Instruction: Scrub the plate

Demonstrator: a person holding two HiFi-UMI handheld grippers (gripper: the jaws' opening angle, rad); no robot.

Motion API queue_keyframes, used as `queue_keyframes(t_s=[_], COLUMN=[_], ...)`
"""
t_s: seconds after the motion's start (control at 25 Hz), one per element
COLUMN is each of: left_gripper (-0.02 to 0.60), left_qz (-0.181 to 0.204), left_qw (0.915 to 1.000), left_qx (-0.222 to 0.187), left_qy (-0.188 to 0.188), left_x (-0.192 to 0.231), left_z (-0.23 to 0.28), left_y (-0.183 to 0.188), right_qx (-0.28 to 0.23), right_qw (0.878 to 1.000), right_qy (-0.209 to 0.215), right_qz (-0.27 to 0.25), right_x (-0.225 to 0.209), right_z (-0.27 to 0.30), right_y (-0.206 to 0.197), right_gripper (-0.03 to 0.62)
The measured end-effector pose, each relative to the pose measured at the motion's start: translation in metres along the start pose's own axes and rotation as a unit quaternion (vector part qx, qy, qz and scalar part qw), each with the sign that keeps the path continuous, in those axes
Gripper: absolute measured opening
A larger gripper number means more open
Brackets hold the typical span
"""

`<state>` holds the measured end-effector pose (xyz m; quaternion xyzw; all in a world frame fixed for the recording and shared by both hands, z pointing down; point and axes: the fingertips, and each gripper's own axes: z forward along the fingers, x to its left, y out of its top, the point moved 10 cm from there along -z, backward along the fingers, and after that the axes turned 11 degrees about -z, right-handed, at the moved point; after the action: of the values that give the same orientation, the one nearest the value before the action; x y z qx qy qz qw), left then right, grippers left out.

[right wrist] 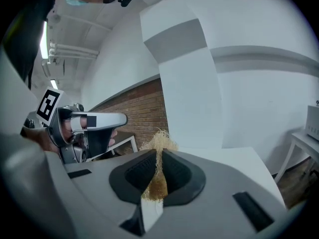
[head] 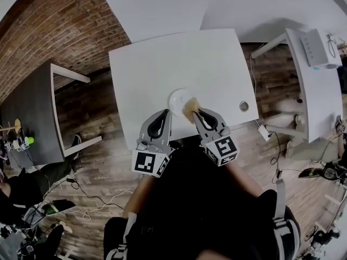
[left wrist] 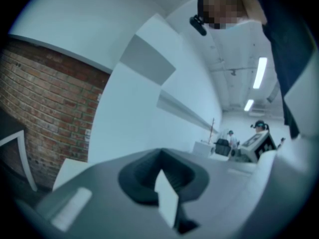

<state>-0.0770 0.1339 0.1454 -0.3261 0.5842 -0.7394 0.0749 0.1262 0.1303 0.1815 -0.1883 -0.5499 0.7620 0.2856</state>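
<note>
A small white plate (head: 177, 97) lies near the front edge of the white table (head: 162, 64). My right gripper (head: 196, 115) is shut on a tan fibrous scrubber (head: 190, 108), which rests over the plate's right part. In the right gripper view the scrubber (right wrist: 158, 144) sticks out between the closed jaws of that gripper (right wrist: 158, 157). My left gripper (head: 167, 113) hovers at the plate's near left edge. Its jaws (left wrist: 160, 157) are shut with nothing between them and point toward the wall. The left gripper (right wrist: 84, 128) also shows in the right gripper view.
A round grommet (head: 244, 106) sits in the table's right front corner. A dark table (head: 27, 107) stands at the left, and a white table (head: 317, 85) with a white device (head: 315, 46) at the right. Cables (head: 276, 150) run over the wooden floor.
</note>
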Motion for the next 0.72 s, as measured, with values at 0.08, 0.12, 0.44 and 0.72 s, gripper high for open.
queue_keyframes(t_s=[0.08,0.12,0.44,0.72], left_gripper=[0.002,0.002,0.002,0.002], left_qz=[0.004,0.006,0.014,0.024], left_qw=[1.0,1.0,0.9999,0.9996], left_qx=[0.001,0.001,-0.008,-0.011], left_qy=[-0.001,-0.002,-0.006,-0.008], left_x=[0.0,0.0,-0.001,-0.002], left_z=[0.003,0.005,0.016,0.024], left_y=[0.0,0.0,0.005,0.01], right_qx=[-0.004,-0.005,-0.015,-0.018], right_qw=[1.0,1.0,1.0,1.0], right_qy=[0.0,0.0,-0.009,-0.002], right_qz=[0.002,0.004,0.003,-0.001], right_x=[-0.003,-0.005,-0.021,-0.028], right_z=[0.002,0.003,0.006,0.011], right_y=[0.001,0.002,0.008,0.012], right_gripper=[0.032,0.032,0.032,0.032])
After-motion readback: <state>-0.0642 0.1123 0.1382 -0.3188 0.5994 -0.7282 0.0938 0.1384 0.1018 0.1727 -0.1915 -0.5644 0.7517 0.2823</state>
